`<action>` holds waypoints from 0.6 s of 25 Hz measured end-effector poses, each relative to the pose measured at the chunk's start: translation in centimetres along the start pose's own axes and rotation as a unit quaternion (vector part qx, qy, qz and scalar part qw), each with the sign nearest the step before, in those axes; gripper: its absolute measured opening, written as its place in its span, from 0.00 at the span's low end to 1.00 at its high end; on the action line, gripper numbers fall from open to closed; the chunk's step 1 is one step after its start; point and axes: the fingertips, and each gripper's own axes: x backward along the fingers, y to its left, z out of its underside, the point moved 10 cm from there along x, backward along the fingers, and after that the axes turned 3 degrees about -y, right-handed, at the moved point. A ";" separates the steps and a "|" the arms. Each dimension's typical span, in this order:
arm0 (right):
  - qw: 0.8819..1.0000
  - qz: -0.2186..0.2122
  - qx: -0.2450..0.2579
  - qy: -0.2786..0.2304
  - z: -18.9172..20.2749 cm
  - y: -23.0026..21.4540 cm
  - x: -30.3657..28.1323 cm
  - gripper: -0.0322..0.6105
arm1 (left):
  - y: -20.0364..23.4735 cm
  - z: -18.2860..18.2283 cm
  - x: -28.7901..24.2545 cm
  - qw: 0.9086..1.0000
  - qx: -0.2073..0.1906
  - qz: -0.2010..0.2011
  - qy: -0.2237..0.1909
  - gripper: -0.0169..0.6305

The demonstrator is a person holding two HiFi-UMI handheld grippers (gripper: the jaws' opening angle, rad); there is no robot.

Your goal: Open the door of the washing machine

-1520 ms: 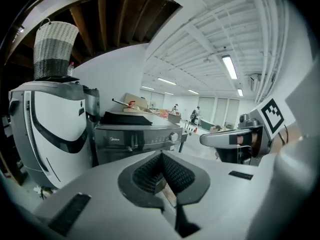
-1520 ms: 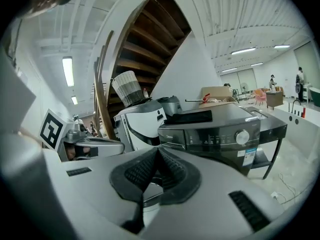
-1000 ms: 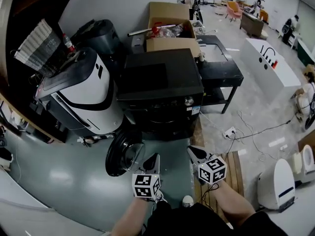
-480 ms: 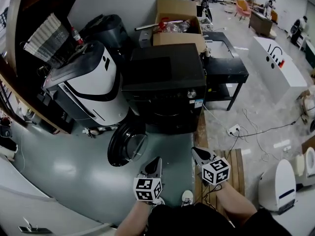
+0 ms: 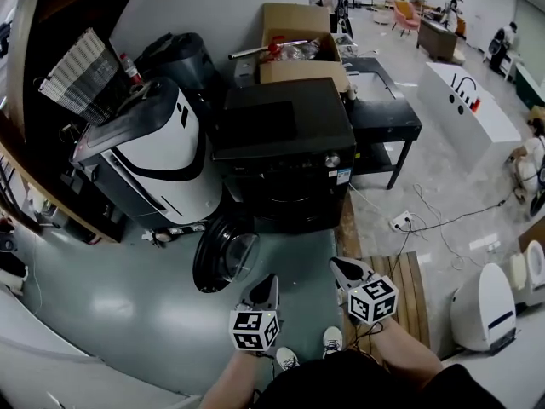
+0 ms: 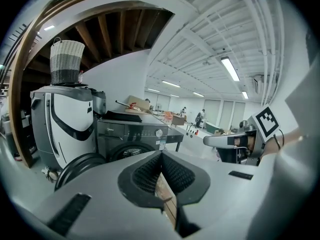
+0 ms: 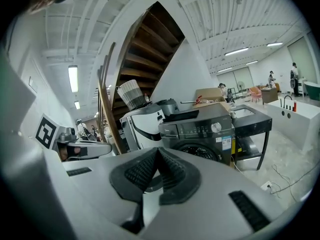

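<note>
The washing machine (image 5: 285, 156), a boxy black front-loader with a glossy flat top and a small round dial, is found at the middle of the head view. Its door (image 5: 223, 252) is already swung wide to the left: a round, dark-rimmed porthole with a domed glass centre, hung over the smooth grey-green floor (image 5: 128, 313). Just short of it the left gripper (image 5: 266, 286) is held with its ribbed black pads pressed together on nothing. The right gripper (image 5: 342, 268) is likewise closed and empty (both are kept apart from the machine). To the left a rounded white appliance (image 5: 149, 160) with a black stripe is seen, topped by a woven basket (image 5: 72, 75). Behind the machine an open cardboard box (image 5: 298, 54) is noted, and to the right a black table (image 5: 383, 118). Against a second ago the door is unchanged, the gap to the left gripper is slightly widened, and a second shoe (image 5: 285, 358) is now shown.
</note>
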 end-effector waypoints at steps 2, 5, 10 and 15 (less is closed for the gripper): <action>1.000 0.002 0.002 -0.002 0.2 1.1 0.2 0.08 | 0.6 0.3 0.7 1.000 0.003 -0.001 -0.002 0.05; 1.000 0.009 0.003 -0.002 0.7 2.4 0.3 0.08 | 1.5 1.0 1.7 1.000 0.007 0.000 -0.001 0.05; 1.000 0.015 0.004 0.003 1.5 4.5 -0.1 0.08 | 2.8 1.7 3.5 1.000 0.011 0.008 0.003 0.05; 1.000 0.013 0.009 -0.001 1.3 6.0 -0.2 0.08 | 3.5 1.6 4.6 1.000 0.011 0.010 -0.002 0.05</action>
